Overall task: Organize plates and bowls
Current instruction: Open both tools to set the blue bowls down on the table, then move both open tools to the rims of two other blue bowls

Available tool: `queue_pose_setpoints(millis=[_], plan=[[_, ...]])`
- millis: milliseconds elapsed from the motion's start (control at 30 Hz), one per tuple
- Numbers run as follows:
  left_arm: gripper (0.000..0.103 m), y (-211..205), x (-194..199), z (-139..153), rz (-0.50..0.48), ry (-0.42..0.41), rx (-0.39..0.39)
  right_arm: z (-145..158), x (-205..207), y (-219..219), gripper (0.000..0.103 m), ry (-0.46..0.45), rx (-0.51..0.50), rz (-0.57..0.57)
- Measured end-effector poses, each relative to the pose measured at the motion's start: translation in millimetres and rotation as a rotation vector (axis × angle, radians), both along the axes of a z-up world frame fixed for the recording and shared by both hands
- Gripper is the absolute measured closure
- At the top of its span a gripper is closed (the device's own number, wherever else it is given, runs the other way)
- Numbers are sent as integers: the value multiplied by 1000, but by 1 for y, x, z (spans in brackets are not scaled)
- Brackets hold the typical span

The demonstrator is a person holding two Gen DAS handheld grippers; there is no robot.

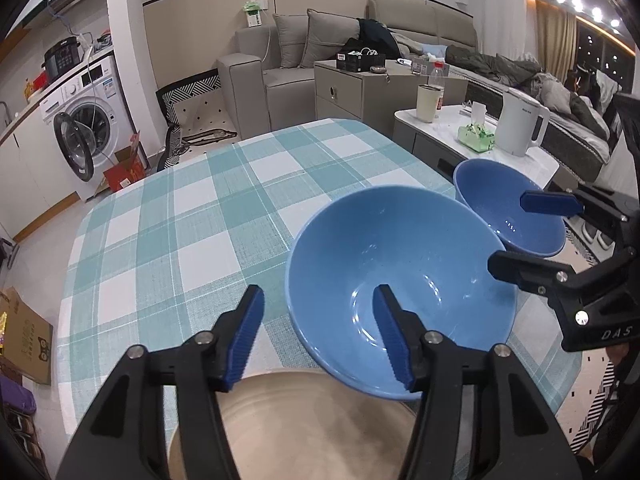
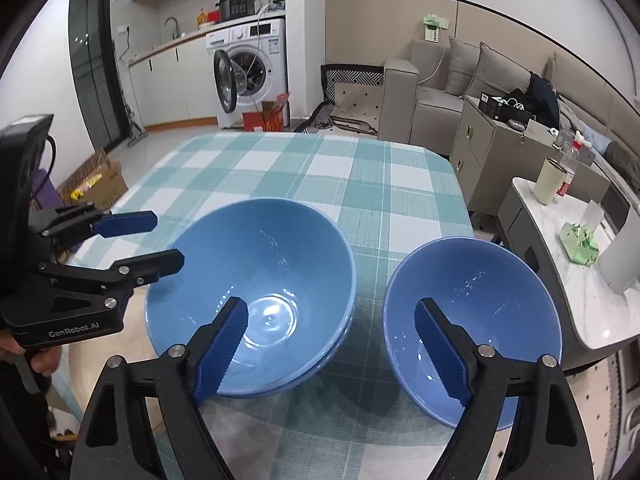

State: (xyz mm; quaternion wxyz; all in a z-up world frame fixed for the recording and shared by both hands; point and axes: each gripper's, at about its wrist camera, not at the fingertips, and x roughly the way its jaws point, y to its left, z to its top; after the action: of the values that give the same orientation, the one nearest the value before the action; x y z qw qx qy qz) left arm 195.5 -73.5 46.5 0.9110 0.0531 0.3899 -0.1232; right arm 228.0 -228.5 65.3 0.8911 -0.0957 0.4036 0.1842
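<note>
Two separate groups of blue bowls were seen on the desk (image 2: 400,184), which was covered by a teal-and-white checked cloth. The larger bowl stack (image 2: 256,292) showed a second rim just under the first in the right wrist view, so at least two bowls were nested there (a further one could not be ruled out). From the left wrist view its near edge (image 1: 400,280) was seen to overlap a beige plate (image 1: 300,428), one plate only being counted, at the desk's near edge. A single blue bowl (image 2: 476,320) stood just beside the stack, toward the desk's right edge, the two apart by a narrow strip of cloth.

The left gripper (image 1: 320,332) was held over the stack's near rim with its jaws spread; one blue pad hung inside the bowl and the other outside it, over the cloth, neither being pressed on the rim. The right gripper (image 2: 332,344) was held with its jaws spread as well, one pad over the stack and the other over the single bowl, nothing being pinched. Each gripper was also caught from the side in the other's view.

Beyond the desk, one white side table (image 2: 592,320) was seen carrying one white kettle (image 1: 520,124), one cream tumbler (image 1: 427,103) and one green tissue pack (image 1: 476,138). Further off, one grey sofa (image 1: 280,56) and one washing machine (image 2: 252,72) with its door open were visible.
</note>
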Motion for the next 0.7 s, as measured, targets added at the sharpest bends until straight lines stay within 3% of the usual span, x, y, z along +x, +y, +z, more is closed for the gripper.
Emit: queue_pose_setpoints(millis=[67, 100, 367, 500, 700], plan=[[5, 2, -3, 4, 9, -32, -10, 2, -3, -1, 11, 0, 20, -5], [4, 2, -6, 7, 12, -59, -17, 4, -4, -2, 6, -6, 28, -10], [3, 4, -8, 22, 4, -92, -73, 23, -21, -14, 1, -46, 81, -51], [3, 2, -8, 24, 4, -89, -101, 33, -29, -32, 1, -67, 128, -123], [3, -11, -5, 23, -12, -81, -74, 35, -34, -60, 1, -95, 144, -206]])
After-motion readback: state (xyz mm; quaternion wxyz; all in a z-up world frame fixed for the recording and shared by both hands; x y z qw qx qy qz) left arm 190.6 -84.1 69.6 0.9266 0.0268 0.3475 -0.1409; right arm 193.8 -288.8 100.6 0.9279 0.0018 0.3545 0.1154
